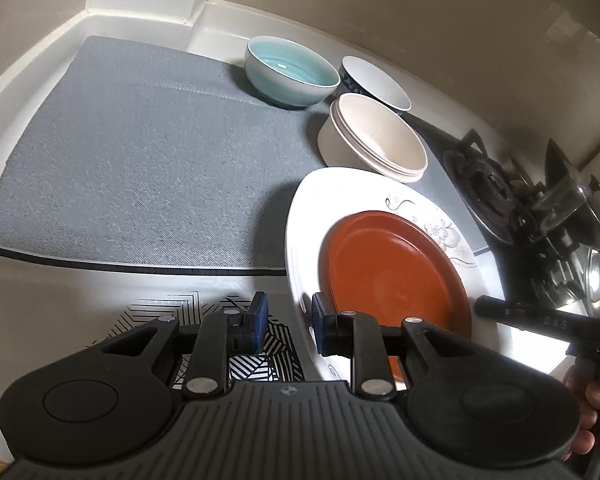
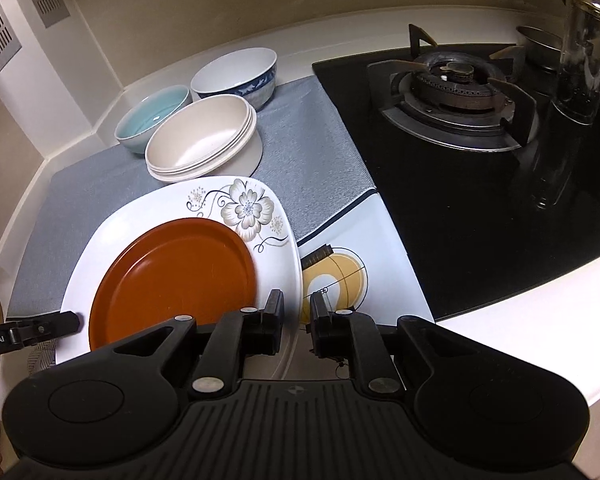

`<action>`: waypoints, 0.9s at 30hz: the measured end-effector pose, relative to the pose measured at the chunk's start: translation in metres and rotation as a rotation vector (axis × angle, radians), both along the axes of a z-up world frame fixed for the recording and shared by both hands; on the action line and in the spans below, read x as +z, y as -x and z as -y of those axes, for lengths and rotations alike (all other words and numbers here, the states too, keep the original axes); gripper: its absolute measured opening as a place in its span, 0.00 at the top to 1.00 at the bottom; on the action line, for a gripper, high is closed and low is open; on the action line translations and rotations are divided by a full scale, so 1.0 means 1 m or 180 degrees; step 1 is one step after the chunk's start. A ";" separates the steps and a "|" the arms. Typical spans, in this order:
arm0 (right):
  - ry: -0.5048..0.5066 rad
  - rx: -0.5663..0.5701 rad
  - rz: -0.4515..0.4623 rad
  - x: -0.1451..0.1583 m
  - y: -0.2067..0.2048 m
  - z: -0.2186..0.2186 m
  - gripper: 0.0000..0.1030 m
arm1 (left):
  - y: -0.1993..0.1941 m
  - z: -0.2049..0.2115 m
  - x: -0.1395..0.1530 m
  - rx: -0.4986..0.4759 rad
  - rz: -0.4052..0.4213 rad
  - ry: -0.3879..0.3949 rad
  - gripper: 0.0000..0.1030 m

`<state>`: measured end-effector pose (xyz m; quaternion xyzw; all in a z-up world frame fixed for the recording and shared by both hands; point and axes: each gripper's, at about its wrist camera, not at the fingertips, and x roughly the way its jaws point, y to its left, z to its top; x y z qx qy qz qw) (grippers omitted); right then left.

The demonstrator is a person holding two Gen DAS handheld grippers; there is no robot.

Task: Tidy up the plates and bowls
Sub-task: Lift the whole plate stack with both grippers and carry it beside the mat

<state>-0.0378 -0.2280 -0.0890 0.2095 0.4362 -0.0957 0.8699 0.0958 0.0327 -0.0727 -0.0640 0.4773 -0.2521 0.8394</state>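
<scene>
The near edges of both plates are hidden behind the tools' black bodies, so I cannot tell whether the white flowered plate (image 2: 278, 248) lies flat on the surface (image 2: 540, 340) or is tipped up. The brown plate (image 2: 172, 280) rests inside it, toward its 7 o'clock side in the right wrist view. The plate's rim is blurred near the fingers of both tools.

The stack of cream bowls (image 2: 200, 140) shows several rims, but the count is unclear. In the left wrist view it covers part of the blue-and-white bowl (image 2: 236, 72). The teal bowl (image 2: 152, 116) sits beside them. All of the bowls stand on the grey mat (image 1: 140, 160), at 11 o'clock from the plates. A hand (image 1: 592, 400) is cut off at the left view's edge.

The left tool (image 1: 288, 320) stands narrowly parted and straddles the white plate's left rim, with a gap showing and no pad visibly pressing. The right tool (image 2: 296, 316) is parted more narrowly around the opposite rim, again with a gap. Neither grips anything.

The gas burner (image 2: 460, 80) lies at 2 o'clock.
</scene>
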 end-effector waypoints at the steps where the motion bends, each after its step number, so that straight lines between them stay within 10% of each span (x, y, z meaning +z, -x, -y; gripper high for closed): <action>1: -0.0021 -0.0002 -0.0009 0.000 0.000 0.001 0.85 | 0.000 0.000 -0.001 -0.0016 -0.0015 0.0016 0.76; 17: 0.0089 0.0247 -0.0156 0.002 -0.003 -0.017 0.84 | -0.002 -0.012 -0.002 -0.0082 0.0013 0.0140 0.89; 27: 0.0134 0.0750 -0.0192 0.008 -0.050 -0.077 0.83 | -0.024 -0.098 0.002 0.0509 -0.0040 0.0338 0.94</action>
